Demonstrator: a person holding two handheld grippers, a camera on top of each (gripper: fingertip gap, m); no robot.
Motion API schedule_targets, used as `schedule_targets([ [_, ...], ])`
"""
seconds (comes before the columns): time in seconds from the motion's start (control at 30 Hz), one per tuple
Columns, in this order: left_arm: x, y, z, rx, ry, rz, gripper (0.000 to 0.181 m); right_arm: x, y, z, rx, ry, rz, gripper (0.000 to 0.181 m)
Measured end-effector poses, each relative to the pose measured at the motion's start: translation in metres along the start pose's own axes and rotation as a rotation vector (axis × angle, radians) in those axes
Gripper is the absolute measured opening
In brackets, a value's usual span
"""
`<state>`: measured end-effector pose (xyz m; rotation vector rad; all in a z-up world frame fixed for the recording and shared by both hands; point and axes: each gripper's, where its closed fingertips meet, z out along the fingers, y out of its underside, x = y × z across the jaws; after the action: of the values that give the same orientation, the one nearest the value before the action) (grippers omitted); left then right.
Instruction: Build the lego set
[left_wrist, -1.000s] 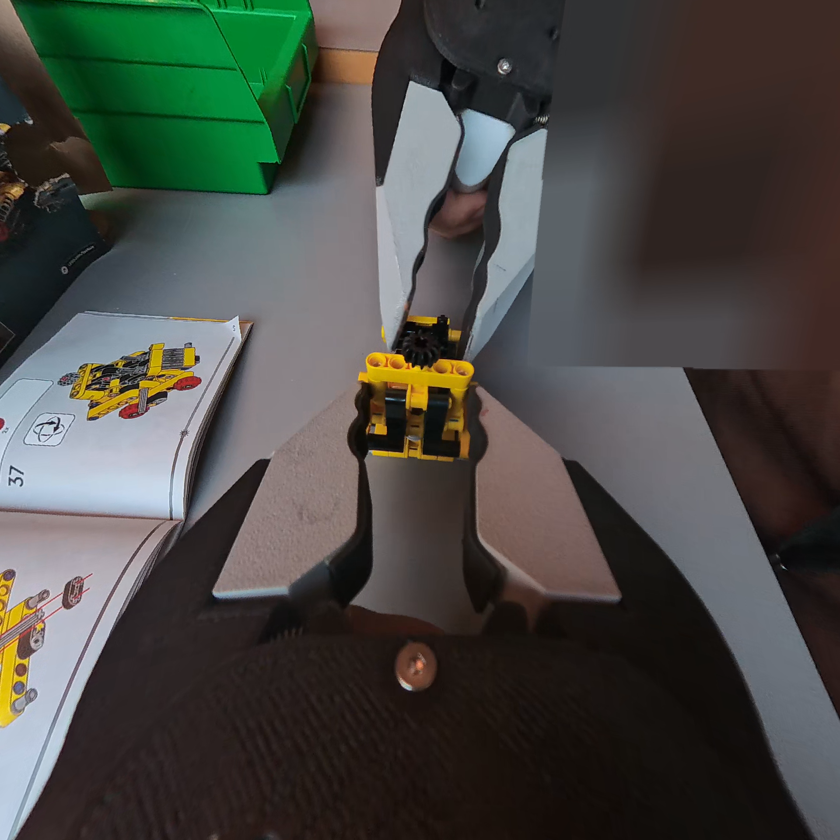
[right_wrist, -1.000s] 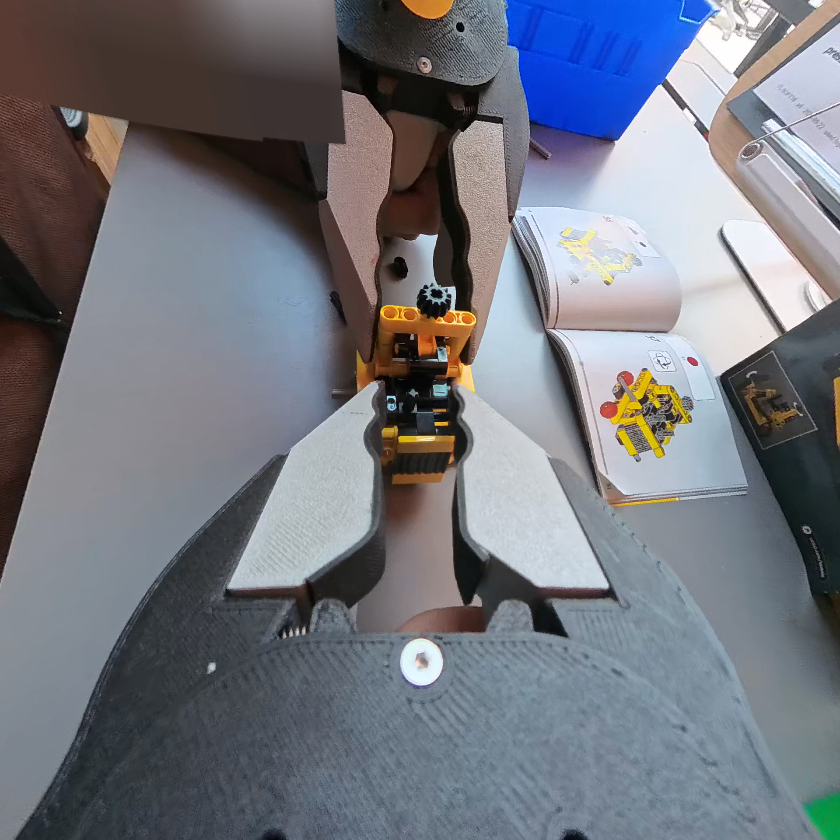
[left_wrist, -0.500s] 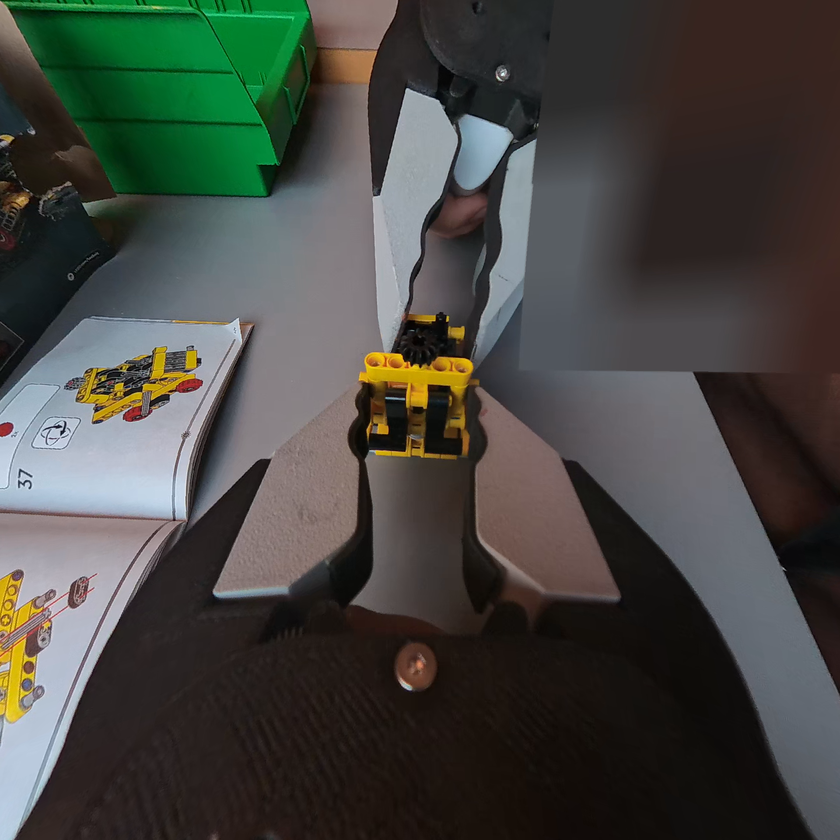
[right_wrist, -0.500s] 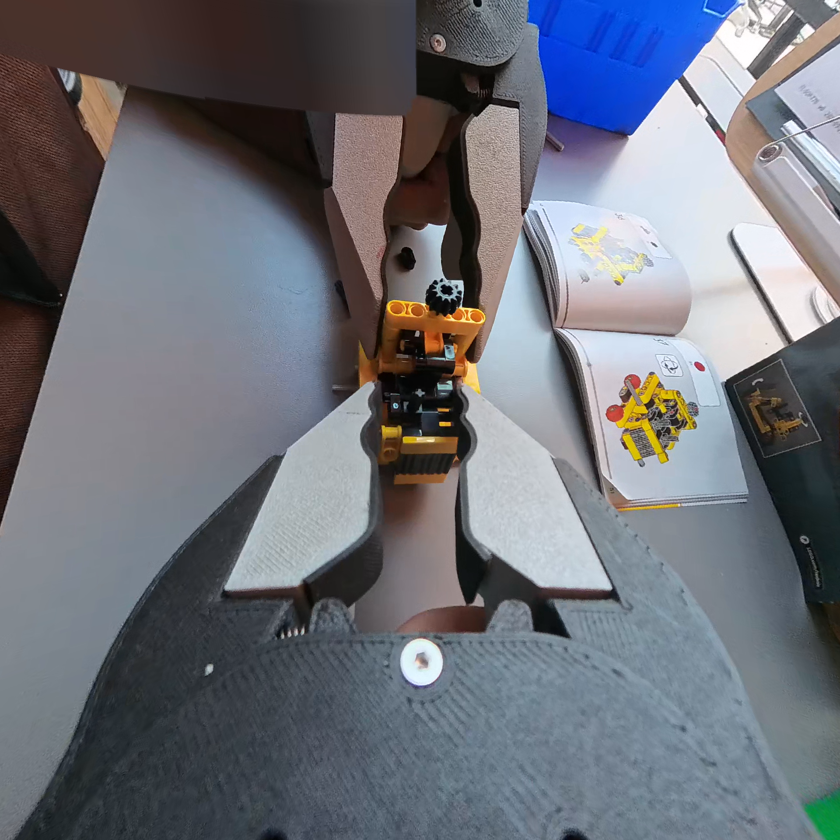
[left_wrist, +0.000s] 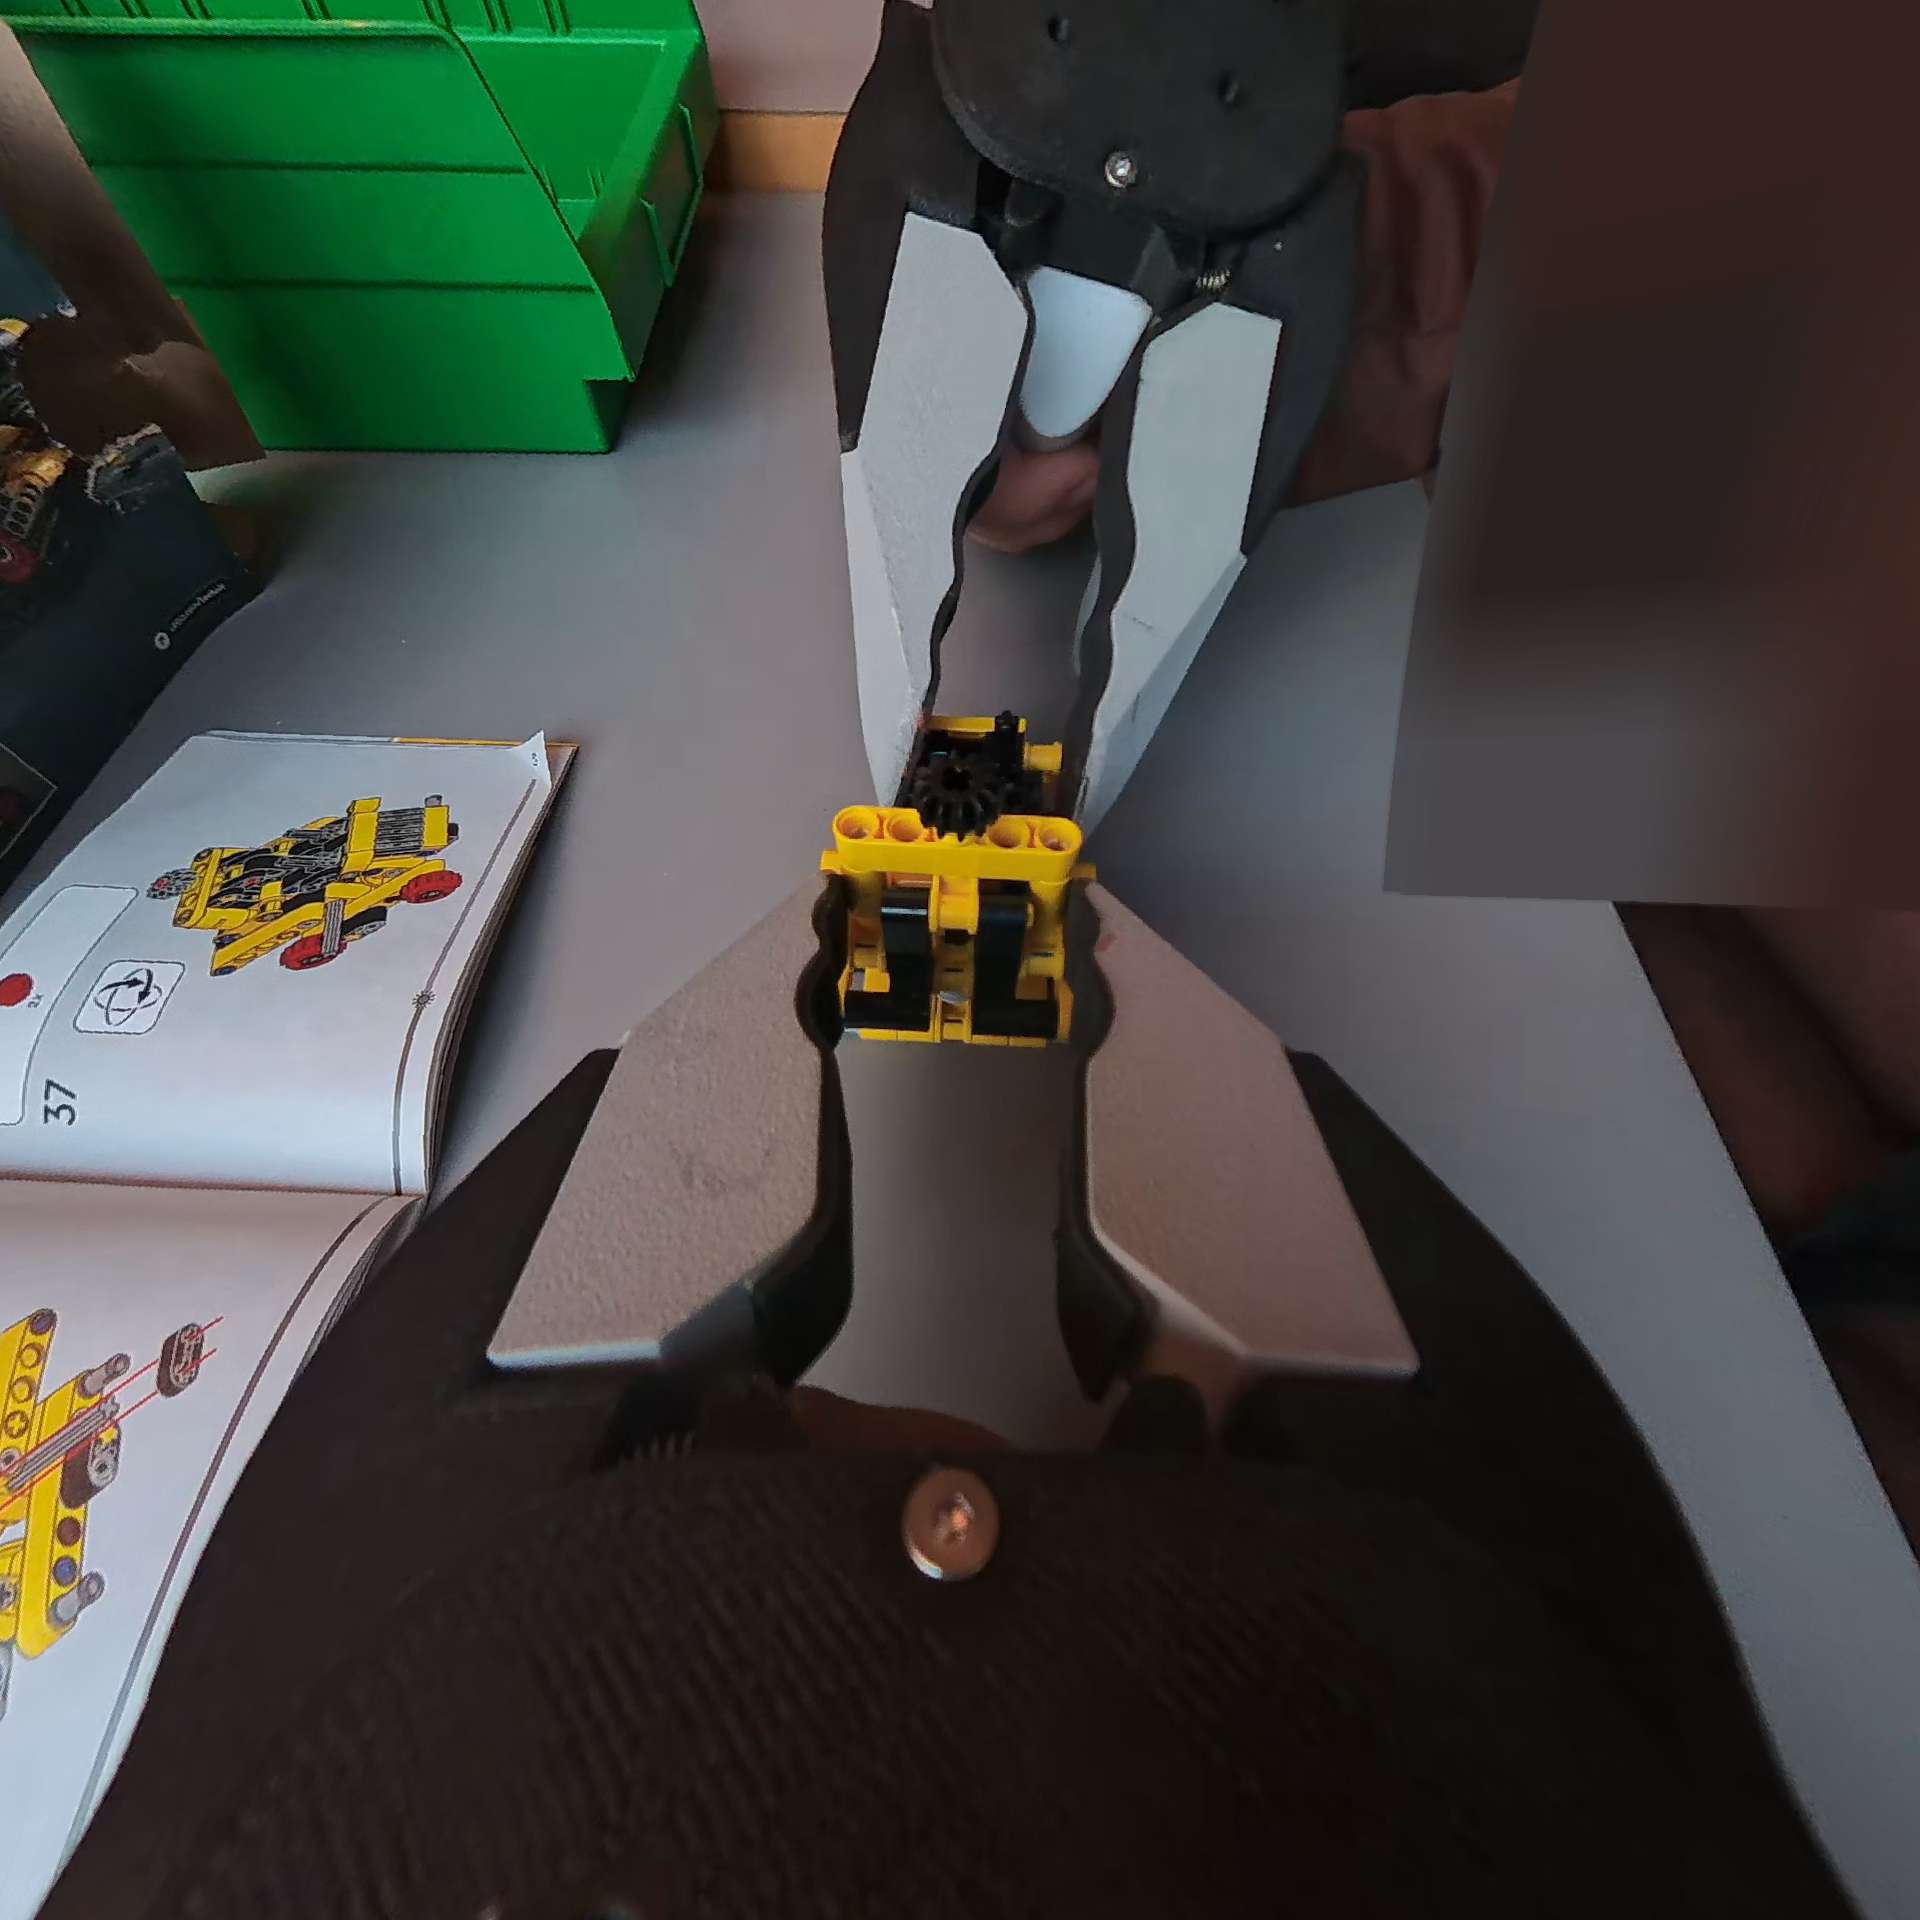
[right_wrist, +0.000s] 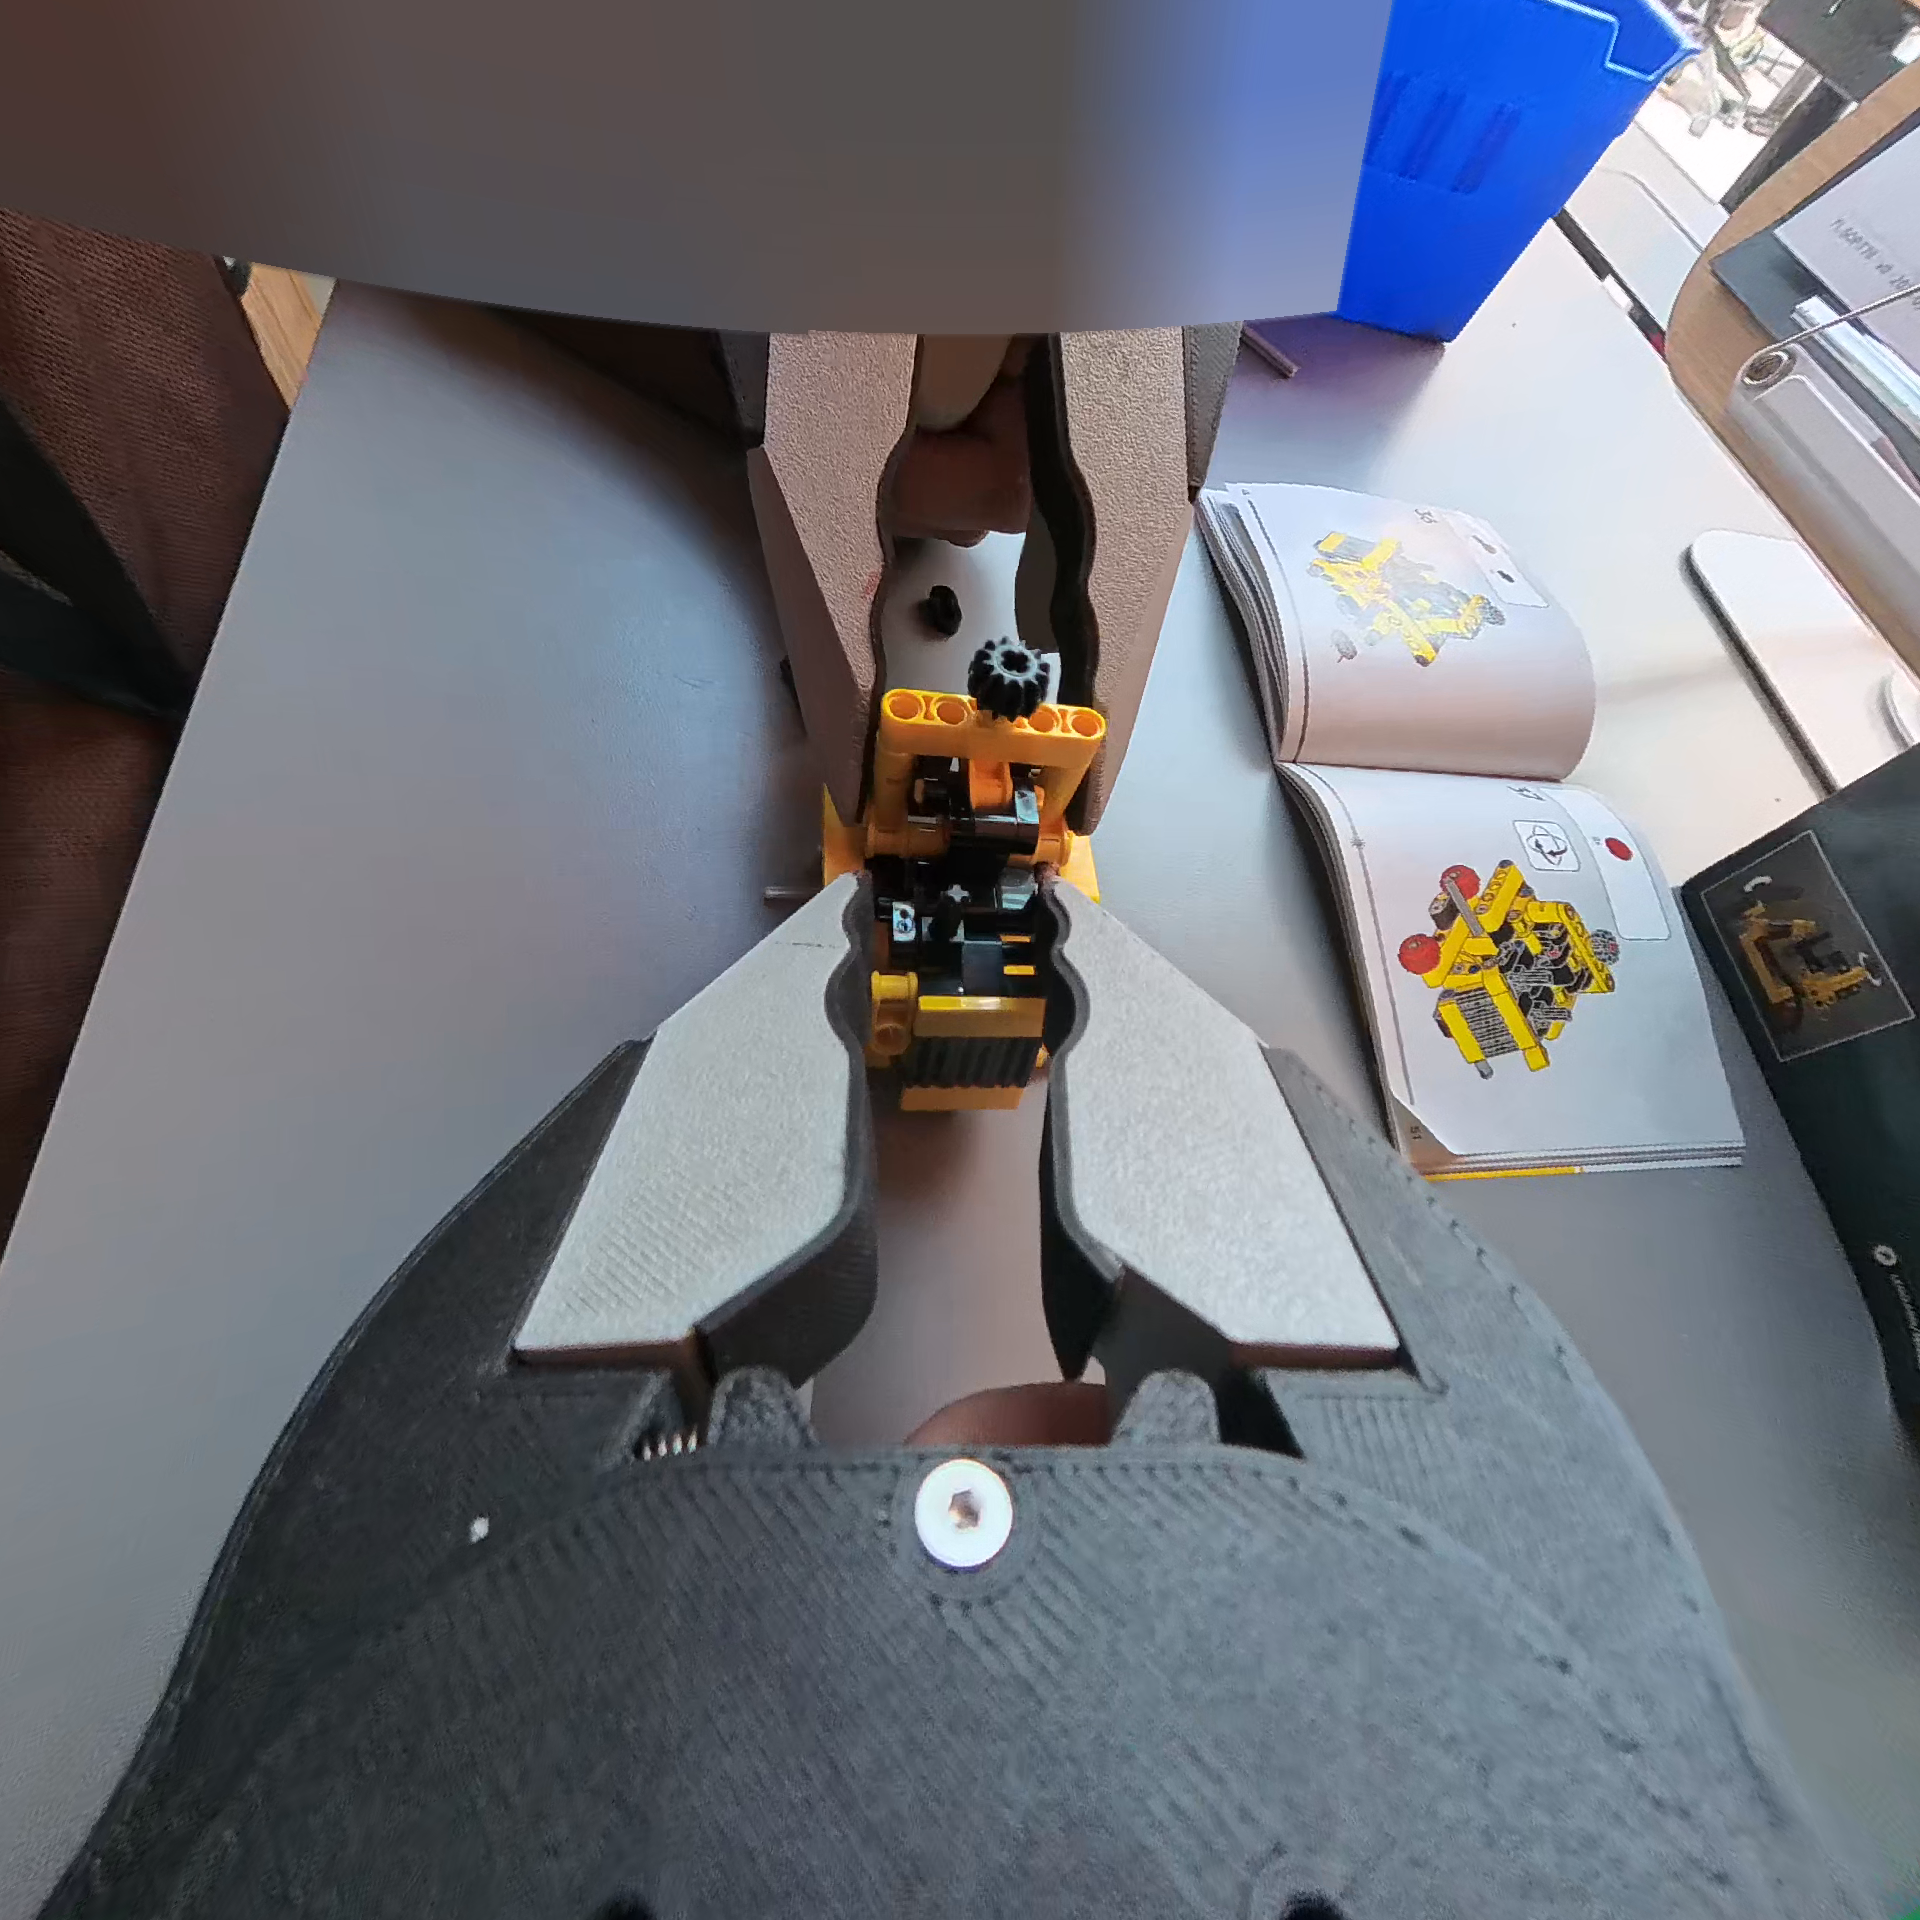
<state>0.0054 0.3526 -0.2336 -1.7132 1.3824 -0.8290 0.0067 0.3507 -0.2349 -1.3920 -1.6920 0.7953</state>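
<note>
Here, I had both grippers on the same thing from opposite ends: the yellow-and-black lego model (left_wrist: 954, 935), held above the grey table (left_wrist: 644, 582). My left gripper (left_wrist: 954, 961) was clamped on the near end in its own view, fingertips pressed against the model's two sides. My right gripper (right_wrist: 956, 935) gripped the other end the same way, its fingers closed against the black middle section and the ribbed yellow-and-black block at the front.

A yellow beam with round holes (left_wrist: 956, 836) ran across the top of the model, and a small black gear (left_wrist: 961, 795) sat against that beam. In the right wrist view the gear (right_wrist: 1006, 675) stood just above the beam.

On the table, seen between the left gripper's fingers in the right wrist view, lay a small loose black piece (right_wrist: 941, 608). The instruction booklet (left_wrist: 281, 966) lay open to my left, pages showing the yellow vehicle. Beyond it stood a green bin (left_wrist: 395, 208), with a dark box (left_wrist: 94, 623) at the far left edge. A blue bin (right_wrist: 1496, 156) sat at the table's far end in the right wrist view.
</note>
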Motion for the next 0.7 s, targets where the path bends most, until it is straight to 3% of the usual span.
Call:
schedule_targets([
  [0.33, 0.0011, -0.0001, -0.0001, 0.000, -0.005, 0.013, 0.039, -0.0011, -0.0031, -0.0024, 0.031, -0.017, 0.000, 0.021],
  [0.7, 0.0020, 0.0001, -0.0001, -0.001, -0.004, 0.012, 0.039, -0.0015, -0.0025, -0.0025, 0.030, -0.020, 0.000, 0.026],
])
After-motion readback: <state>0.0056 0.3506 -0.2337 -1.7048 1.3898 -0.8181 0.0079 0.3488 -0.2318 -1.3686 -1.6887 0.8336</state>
